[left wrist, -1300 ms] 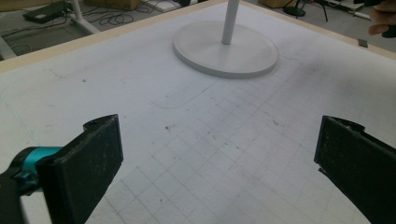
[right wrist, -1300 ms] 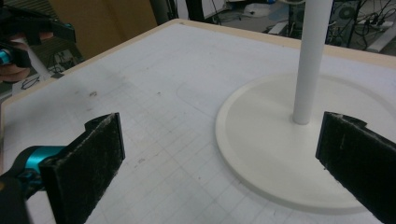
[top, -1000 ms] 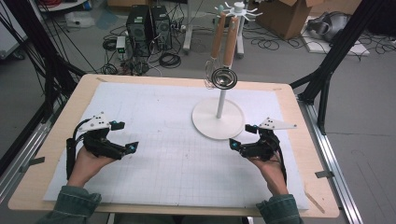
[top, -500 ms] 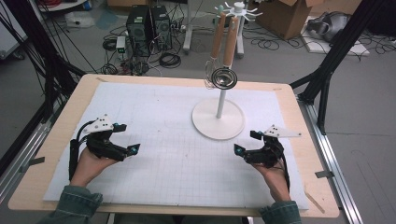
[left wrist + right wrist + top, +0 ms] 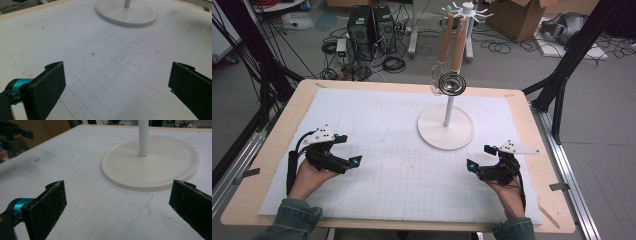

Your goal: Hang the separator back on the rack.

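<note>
right gripper (image 5: pixel 479 156) drawn back, left gripper (image 5: pixel 350 149) steady

High view looks down; 2 low gripper views share the stand base (image 5: pixel 445 127).

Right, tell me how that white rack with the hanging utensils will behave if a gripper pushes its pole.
The white rack probably resists sliding: its round base is broad and flat on the mat. Pushed high on the thin pole, it may rock or tip, being top-loaded. The hanging utensils would likely swing, since they dangle freely from the top hooks.
</note>
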Motion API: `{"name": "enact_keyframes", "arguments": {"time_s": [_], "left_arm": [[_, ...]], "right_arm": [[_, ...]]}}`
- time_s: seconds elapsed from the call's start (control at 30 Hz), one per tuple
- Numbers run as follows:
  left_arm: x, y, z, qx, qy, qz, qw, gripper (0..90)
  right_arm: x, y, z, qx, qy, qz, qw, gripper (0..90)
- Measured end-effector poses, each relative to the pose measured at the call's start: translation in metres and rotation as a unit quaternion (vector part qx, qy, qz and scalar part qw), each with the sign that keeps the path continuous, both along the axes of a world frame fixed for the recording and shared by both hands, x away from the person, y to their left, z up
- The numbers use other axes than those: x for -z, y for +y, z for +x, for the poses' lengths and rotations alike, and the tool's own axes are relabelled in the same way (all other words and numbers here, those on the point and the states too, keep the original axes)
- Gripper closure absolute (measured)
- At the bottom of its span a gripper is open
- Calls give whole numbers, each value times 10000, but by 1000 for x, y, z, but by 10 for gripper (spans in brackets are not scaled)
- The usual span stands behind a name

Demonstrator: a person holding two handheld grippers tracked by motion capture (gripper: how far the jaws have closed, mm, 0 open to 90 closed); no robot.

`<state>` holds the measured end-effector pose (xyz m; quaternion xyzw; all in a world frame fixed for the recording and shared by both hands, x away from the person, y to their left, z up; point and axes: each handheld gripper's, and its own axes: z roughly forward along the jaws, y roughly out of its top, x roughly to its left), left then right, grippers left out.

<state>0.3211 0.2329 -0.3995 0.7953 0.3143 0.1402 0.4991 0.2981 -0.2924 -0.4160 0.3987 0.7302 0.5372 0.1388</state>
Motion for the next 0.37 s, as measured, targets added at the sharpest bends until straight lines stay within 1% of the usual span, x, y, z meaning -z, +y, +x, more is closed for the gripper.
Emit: {"name": "enact_keyframes", "arguments": {"time_s": [0.27,0.37], "left_arm": [[2,-1,1,1,20,45,10000,17],[3,-1,1,10,1,62,10000,17]], "right_arm": [[3,0,-3,-6,35,-38,10000,2],[4,0,-3,-26,-28,-49,10000,2]]}}
